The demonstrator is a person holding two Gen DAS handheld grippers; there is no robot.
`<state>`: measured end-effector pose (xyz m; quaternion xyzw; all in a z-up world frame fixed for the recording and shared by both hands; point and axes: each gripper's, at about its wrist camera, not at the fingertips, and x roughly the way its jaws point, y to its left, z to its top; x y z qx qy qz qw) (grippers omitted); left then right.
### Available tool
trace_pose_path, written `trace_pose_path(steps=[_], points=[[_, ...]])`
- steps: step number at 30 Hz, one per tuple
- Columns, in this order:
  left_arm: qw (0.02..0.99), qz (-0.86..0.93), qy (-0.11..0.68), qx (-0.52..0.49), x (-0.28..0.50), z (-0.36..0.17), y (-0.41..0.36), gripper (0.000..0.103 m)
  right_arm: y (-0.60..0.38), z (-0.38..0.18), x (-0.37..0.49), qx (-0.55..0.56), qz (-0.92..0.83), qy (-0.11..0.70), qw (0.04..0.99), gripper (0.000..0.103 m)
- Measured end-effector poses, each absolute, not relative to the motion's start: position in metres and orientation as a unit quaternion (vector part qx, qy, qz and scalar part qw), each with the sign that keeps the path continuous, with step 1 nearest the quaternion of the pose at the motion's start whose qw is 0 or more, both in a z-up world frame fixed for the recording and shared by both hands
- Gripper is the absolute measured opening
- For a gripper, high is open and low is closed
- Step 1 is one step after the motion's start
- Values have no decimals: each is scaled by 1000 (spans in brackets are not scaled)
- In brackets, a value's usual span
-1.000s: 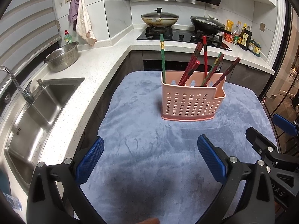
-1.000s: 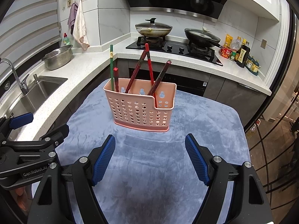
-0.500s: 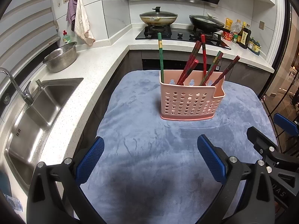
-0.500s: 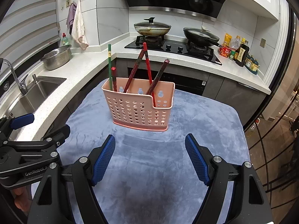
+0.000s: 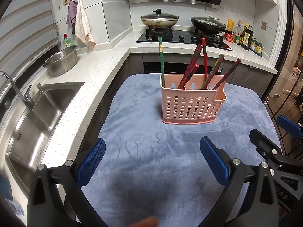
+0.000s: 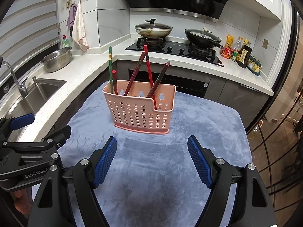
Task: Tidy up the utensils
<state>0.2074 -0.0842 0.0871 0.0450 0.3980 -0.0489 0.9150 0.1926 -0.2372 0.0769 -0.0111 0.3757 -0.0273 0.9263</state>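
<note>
Looking through the left wrist view, I am seeing the left gripper standing wide with nothing between its blue pads, hanging over the blue cloth on the bench. The pink basket is standing farther off, right of centre, holding red and green chopsticks that are leaning in its compartments.

Switching to the right wrist view, I am finding the right gripper equally wide and empty, the basket just beyond it. I am judging the chopsticks light, stiff and slippery, best pinched near their upper ends; the perforated basket looks light and may tip.
</note>
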Motion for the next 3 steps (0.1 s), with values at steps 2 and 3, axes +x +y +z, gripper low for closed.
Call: trace_pose_path(steps=[2,3], points=[[915,-51,398,44,207,87,-84,95,-237,77,192,-9,-28,375,927,74],[914,-52,399,44,208,88,-84,95,-237,77,192,-8,-29,375,927,75]])
